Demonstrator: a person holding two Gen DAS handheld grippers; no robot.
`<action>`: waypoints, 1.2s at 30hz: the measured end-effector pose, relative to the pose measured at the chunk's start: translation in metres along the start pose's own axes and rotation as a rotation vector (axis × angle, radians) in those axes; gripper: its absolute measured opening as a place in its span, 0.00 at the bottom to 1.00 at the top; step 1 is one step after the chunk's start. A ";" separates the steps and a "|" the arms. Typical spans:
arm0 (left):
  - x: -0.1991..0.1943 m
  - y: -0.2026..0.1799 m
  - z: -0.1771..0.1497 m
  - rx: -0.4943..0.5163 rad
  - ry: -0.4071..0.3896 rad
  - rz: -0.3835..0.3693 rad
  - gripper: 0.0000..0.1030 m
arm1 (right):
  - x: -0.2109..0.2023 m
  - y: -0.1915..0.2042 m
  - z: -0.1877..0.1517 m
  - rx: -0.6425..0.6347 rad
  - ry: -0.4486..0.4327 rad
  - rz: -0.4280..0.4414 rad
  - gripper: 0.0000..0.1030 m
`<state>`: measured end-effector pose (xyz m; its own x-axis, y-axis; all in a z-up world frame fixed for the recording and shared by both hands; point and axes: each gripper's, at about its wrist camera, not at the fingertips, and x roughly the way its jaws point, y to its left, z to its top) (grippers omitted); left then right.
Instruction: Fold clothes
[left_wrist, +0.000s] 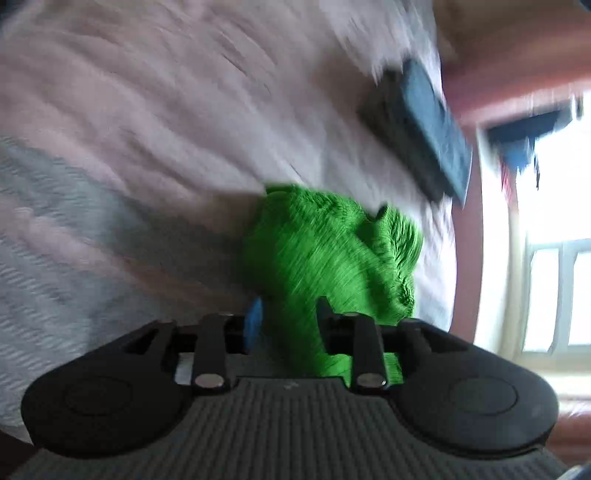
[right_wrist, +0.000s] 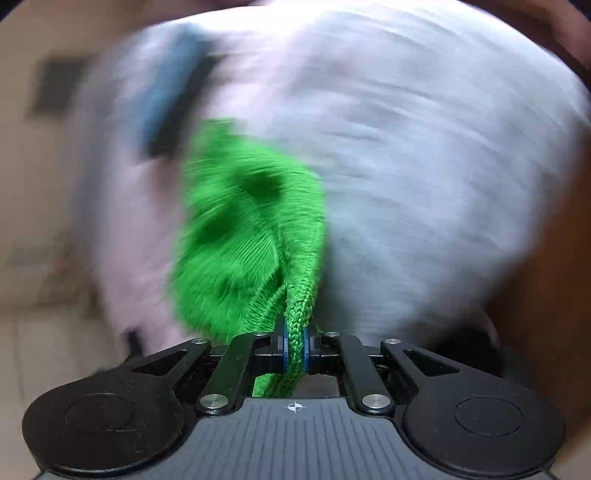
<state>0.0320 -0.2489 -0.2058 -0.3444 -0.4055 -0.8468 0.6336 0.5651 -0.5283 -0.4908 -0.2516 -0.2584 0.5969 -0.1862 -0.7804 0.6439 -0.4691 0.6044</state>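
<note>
The right tool (right_wrist: 294, 341) is clamped tight; the left tool (left_wrist: 288, 321) grips with fingers slightly parted.

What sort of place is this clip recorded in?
Probably a bedroom at home: a wrinkled pale bedsheet covers the surface, a window lets in daylight, and a green knit garment is being handled.

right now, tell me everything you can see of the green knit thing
The green knit garment is bright green, chunky ribbed yarn, bunched and crumpled rather than flat. Both grippers hold it: the right gripper pinches a narrow braided-looking edge between its blue pads, and the left gripper has a thicker wad between its fingers. It hangs over the pale wrinkled bedsheet; motion blur hides finer detail and its full shape.
</note>
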 end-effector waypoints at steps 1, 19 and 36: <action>0.014 -0.015 0.002 0.027 0.019 0.001 0.36 | 0.004 -0.009 0.002 0.030 -0.003 0.004 0.05; 0.228 -0.104 0.003 -0.212 0.231 0.271 0.63 | 0.033 -0.070 0.015 0.212 0.098 0.035 0.61; 0.004 -0.020 -0.041 -0.184 -0.146 -0.114 0.08 | -0.037 0.049 0.042 -0.134 0.087 0.215 0.06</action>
<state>-0.0103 -0.2324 -0.2012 -0.2944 -0.5658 -0.7702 0.4551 0.6257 -0.6335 -0.5013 -0.3037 -0.2067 0.7617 -0.1919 -0.6188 0.5521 -0.3076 0.7750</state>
